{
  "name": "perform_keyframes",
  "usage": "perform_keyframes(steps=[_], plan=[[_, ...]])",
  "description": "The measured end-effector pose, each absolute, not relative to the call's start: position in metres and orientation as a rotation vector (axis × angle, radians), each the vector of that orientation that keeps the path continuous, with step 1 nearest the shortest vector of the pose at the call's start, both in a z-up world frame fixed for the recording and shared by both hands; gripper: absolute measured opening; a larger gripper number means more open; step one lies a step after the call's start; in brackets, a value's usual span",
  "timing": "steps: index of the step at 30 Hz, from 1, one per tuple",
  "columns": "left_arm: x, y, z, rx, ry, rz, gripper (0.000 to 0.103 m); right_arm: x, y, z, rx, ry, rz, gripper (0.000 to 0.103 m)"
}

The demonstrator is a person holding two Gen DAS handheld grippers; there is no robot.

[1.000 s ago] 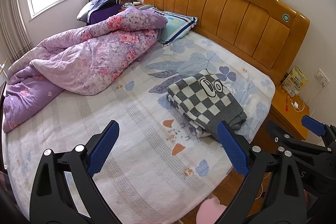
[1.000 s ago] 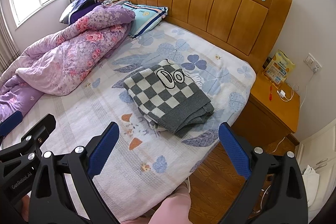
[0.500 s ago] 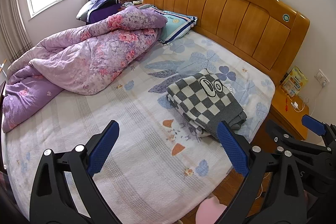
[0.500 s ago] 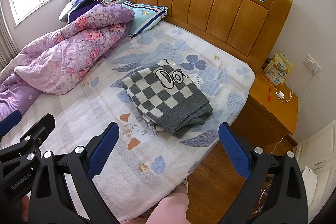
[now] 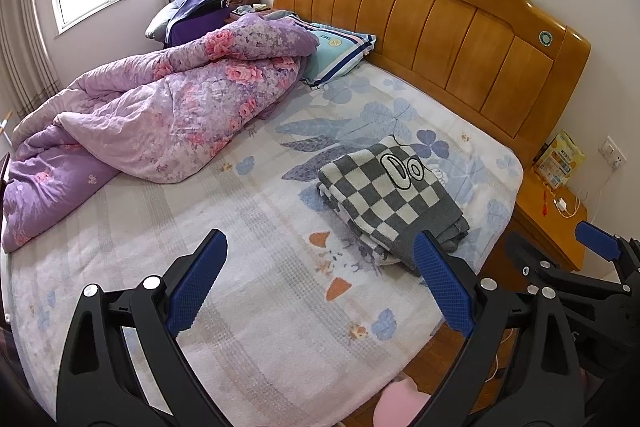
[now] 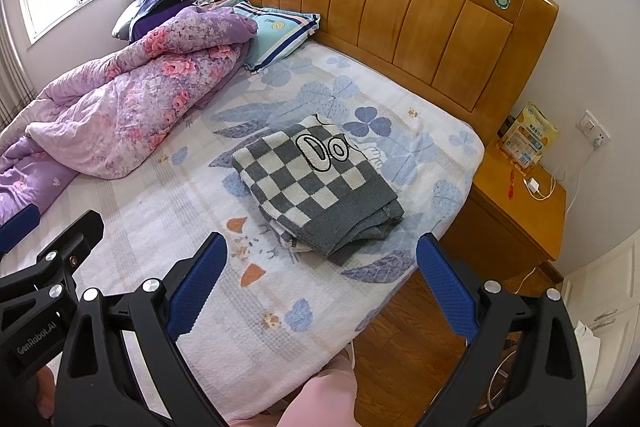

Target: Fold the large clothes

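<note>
- In the left wrist view we hold the left gripper (image 5: pixel 320 283) above the near part of the bed (image 5: pixel 256 339), its jaws wide apart with nothing between them.
- The sweater (image 5: pixel 390 193), grey and cream checked, lies folded in a neat stack on the right side of the bed, near the edge and well short of the headboard (image 5: pixel 432 23).
- We see the tip of one blue pad (image 5: pixel 442 285) overlapping the sweater's near corner in the picture, but whether it touches we cannot tell.
- A purple floral quilt (image 5: pixel 160 115) is bunched along the left side, apart from the sweater, with a striped pillow (image 5: pixel 340 51) just behind it.
- The right gripper (image 5: pixel 592 275) shows at the right edge, over the nightstand (image 5: pixel 560 223).
- In the right wrist view we hold the right gripper (image 6: pixel 322 281) above the bed's near edge (image 6: pixel 280 367), jaws wide apart and holding nothing.
- The sweater (image 6: pixel 316 183) lies ahead of the fingers, folded, with its grey hem toward us and clear of both pads.
- The quilt (image 6: pixel 132 115) fills the left side, and the pillow (image 6: pixel 276 35) leans by the headboard (image 6: pixel 400 11).
- The left gripper (image 6: pixel 48 259) enters at the left edge, over the sheet.
- The nightstand (image 6: pixel 520 211) stands right of the bed, with a yellow packet (image 6: pixel 528 139) and a charger (image 6: pixel 534 185) on top.
- A pink-clad leg (image 6: pixel 320 399) shows at the bottom, against the bed's edge.
</note>
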State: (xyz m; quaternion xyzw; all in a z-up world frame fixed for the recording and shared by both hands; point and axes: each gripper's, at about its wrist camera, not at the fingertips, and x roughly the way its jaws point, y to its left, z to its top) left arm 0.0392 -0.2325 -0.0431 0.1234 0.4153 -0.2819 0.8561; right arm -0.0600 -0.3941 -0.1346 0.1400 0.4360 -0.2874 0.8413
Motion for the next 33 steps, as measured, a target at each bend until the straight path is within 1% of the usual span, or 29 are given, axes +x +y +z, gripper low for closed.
perform_keyframes(steps=[33], plan=[[0.039, -0.248, -0.044, 0.249, 0.883, -0.596, 0.095, -0.042, -0.411, -0.134, 0.264, 0.939, -0.595, 0.092]])
